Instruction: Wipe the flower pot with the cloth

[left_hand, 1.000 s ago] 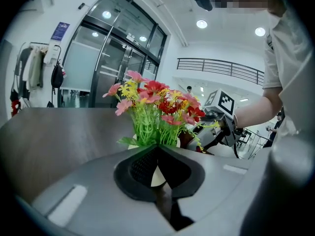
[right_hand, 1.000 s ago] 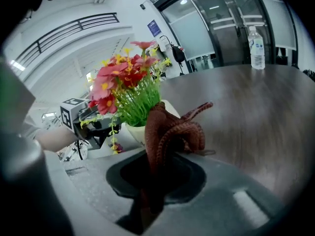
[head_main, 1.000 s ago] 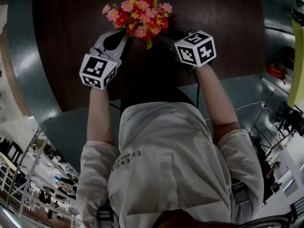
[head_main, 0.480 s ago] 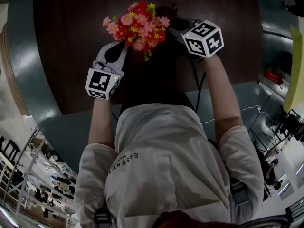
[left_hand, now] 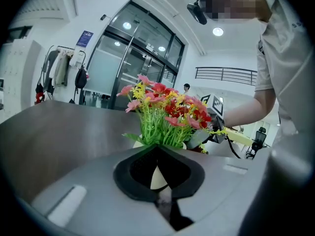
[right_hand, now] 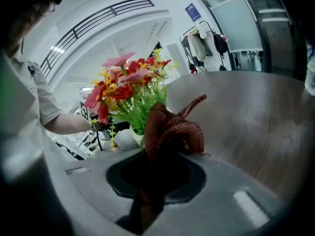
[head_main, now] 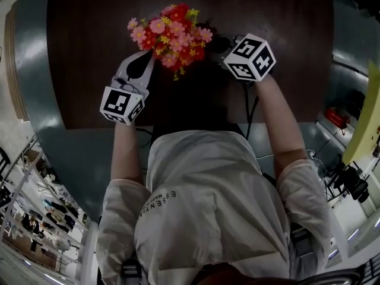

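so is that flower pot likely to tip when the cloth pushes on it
Probably top-heavy: the flowers spread wider than the small pale pot, so a high push may tip it. It looks smooth, so it could slide on the table. The bunched cloth looks soft, cushioning pushes.

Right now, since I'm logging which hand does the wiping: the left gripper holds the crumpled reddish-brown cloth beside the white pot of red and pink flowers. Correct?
No. The right gripper, not the left, holds the crumpled reddish-brown cloth, as the right gripper view shows; it is beside the white pot of red and pink flowers.
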Available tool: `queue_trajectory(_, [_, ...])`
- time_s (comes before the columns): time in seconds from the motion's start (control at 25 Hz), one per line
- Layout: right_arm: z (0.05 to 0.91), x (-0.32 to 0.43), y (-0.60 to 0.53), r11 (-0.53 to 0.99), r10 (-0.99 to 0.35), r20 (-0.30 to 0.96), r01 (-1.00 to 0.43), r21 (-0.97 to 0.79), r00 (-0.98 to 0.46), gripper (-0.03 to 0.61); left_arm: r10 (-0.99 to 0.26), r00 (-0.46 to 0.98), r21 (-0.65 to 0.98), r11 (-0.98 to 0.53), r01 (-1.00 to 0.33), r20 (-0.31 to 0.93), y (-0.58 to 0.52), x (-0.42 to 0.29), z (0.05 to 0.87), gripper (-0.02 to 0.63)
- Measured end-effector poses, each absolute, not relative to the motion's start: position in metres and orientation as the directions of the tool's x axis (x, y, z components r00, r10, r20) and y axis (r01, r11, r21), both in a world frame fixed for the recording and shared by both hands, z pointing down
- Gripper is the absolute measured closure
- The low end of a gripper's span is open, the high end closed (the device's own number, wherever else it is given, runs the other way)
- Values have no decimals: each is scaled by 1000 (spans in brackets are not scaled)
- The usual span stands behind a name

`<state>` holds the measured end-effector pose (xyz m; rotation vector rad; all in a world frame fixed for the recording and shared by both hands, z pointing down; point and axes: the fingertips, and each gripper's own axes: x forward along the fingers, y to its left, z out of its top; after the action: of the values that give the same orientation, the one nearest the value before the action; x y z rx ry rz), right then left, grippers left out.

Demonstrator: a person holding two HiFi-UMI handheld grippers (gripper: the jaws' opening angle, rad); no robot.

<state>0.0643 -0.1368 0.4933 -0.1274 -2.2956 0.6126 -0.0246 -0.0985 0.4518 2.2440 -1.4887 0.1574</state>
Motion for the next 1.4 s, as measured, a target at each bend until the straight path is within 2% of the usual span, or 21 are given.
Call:
queue_trajectory(0.28, [491,86,-142,884,323,609,1,-467,-724,523,-862,386,297,-294,-908,328,-97,-26,454,601])
queue_trajectory(0.48, [470,74,-197,908,392,631,173,-381,-670,523,-853,391,285,-302,-910,345,-97,-26,455,601])
queue_trajectory(0.64, [461,42,-223,863,503,605,322,-390,-617,523,-838,417,332,-305,-893,352,-98,-25,457,600])
queue_trajectory(0.84, [480,-2,-230,788,611,637,441,-430,-471,523,-811,448,316,-342,-885,377,-99,-23,457,598])
queue_trajectory(1.0, [487,-48,-205,649,748,585,525,-551,-313,523,-823,431,301,-332,-894,371,-92,-39,458,598])
queue_trajectory(1.2, [503,-60,-172,434,880,472,497,-751,-54,523,-841,417,303,-321,-897,344,-88,-39,460,598])
queue_trajectory(1.4, [500,-77,-148,289,926,369,478,-829,80,523,-843,405,310,-303,-901,355,-89,-50,457,598])
